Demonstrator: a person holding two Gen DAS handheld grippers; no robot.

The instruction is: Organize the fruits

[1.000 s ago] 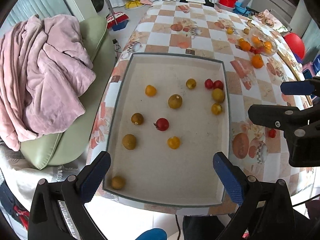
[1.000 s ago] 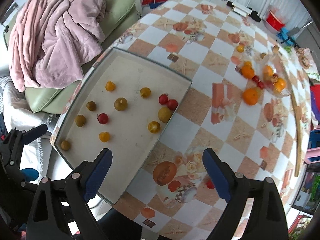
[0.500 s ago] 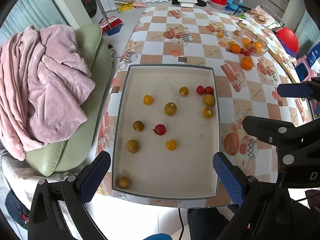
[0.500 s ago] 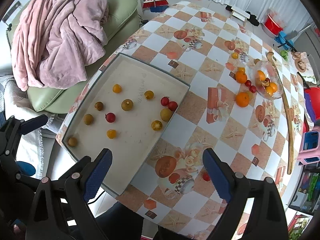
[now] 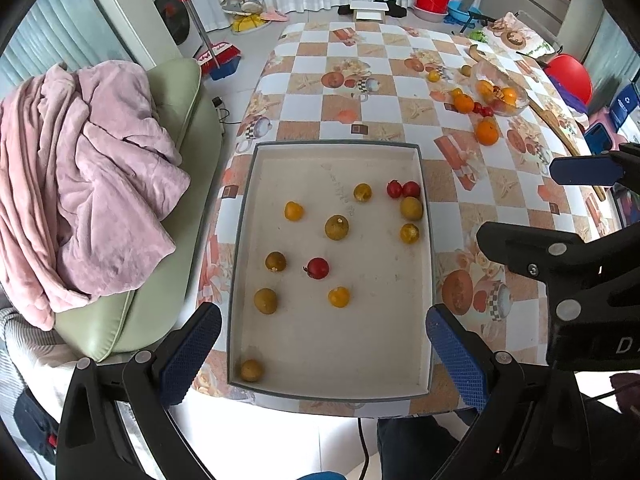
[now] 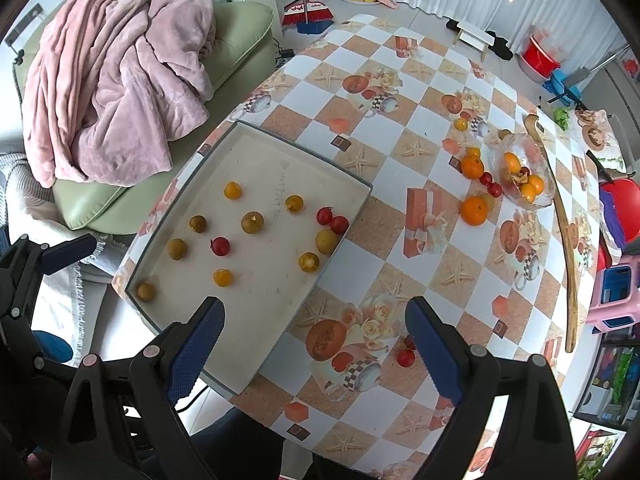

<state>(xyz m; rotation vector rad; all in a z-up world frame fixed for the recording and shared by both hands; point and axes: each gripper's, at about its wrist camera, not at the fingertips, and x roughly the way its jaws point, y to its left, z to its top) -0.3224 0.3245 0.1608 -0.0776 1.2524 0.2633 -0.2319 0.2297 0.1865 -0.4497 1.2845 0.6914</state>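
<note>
A shallow grey-rimmed tray [image 5: 242,248] [image 6: 352,178] lies on the checkered table and holds several small fruits, yellow, olive and red, such as a red one [image 5: 318,268] [image 6: 220,246]. A glass bowl [image 5: 498,90] [image 6: 528,180] with oranges stands at the far right, with loose oranges [image 5: 487,133] [image 6: 474,211] beside it. A small red fruit [image 6: 405,357] lies on the table near my right gripper. My left gripper [image 5: 323,354] is open and empty, high above the tray's near edge. My right gripper [image 6: 314,346] is open and empty, high above the table's near edge.
A green sofa [image 5: 176,184] with a pink blanket [image 5: 76,184] stands left of the table. A long wooden stick [image 6: 562,216] lies along the table's right side. A pink stool [image 6: 612,292] and a red chair [image 5: 570,80] stand at the right.
Both grippers have risen and pulled back from the table, so the tray and fruits look smaller. Both stay open and empty. Nothing on the table has moved.
</note>
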